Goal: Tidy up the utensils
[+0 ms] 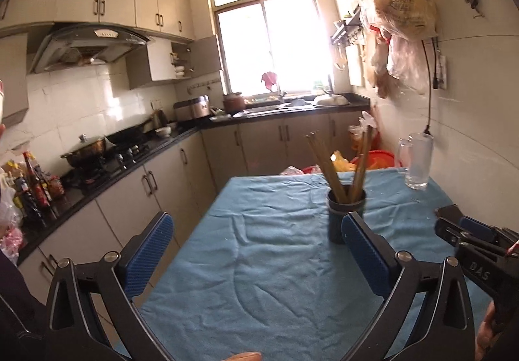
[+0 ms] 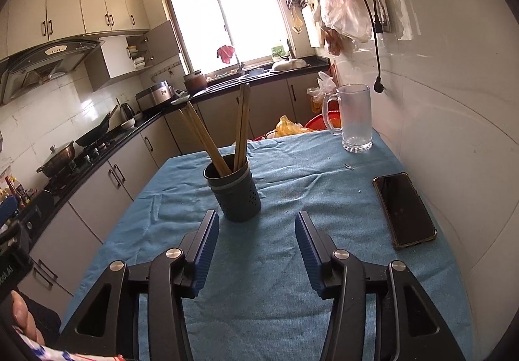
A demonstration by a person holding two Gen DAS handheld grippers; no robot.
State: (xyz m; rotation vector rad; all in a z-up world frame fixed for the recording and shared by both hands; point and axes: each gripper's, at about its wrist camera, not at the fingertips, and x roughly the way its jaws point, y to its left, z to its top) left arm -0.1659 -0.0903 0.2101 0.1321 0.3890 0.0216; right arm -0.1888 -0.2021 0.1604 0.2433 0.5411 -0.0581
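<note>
Both grippers hover spread wide and empty over a bench draped in a wrinkled light-blue cloth [image 2: 275, 312]: the left gripper [image 1: 256, 231] and the right gripper [image 2: 257, 224]. Just ahead of the right gripper stands a dark round perforated utensil holder [image 2: 235, 190] with long wooden chopsticks [image 2: 207, 140] leaning inside. Further right ahead sit a frosted glass mug [image 2: 355, 117] and a black smartphone [image 2: 404, 210], near the white tiled wall [image 2: 454, 101] of the kitchen.

Blue-clothed table [image 2: 275, 280] carries utensil holder [image 2: 236, 195], glass mug [image 2: 355, 117], phone [image 2: 404, 210].
</note>
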